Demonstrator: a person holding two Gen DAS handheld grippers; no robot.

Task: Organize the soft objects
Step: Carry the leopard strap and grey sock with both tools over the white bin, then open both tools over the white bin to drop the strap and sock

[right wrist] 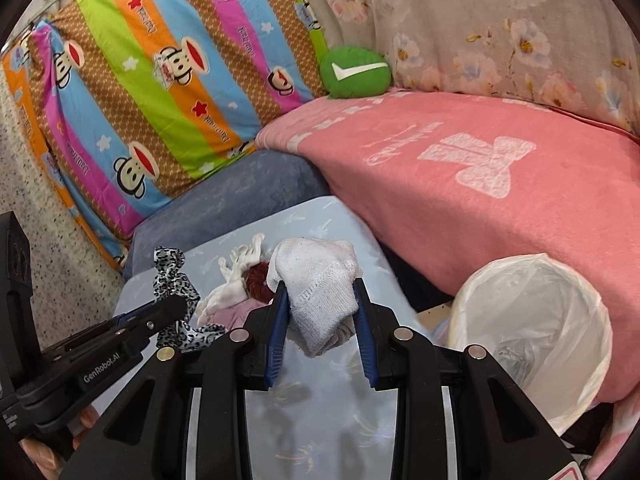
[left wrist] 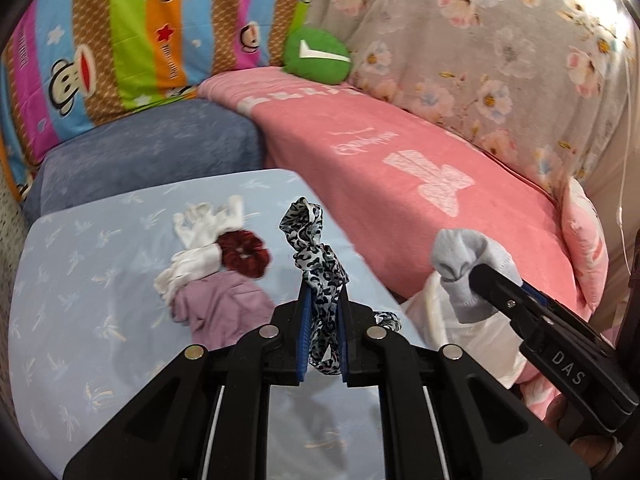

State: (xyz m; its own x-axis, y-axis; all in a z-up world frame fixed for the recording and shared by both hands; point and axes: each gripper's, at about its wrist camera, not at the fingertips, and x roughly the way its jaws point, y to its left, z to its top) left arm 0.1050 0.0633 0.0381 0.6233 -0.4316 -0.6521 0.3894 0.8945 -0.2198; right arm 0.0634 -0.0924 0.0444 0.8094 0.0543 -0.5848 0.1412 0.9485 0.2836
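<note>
Two grippers, left and right. One leopard scarf, one grey sock, one red scrunchie, one lilac cloth. White gloves: probably two, though they lie tangled. One lined bin, one green cushion, one pink blanket.

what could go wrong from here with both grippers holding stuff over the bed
1. The leopard-print scarf dangles in long loops below the left gripper; it might snag or slip free.
2. The right gripper pinches the white sock by a bunched part, so it may drop short of the lined bin.
</note>
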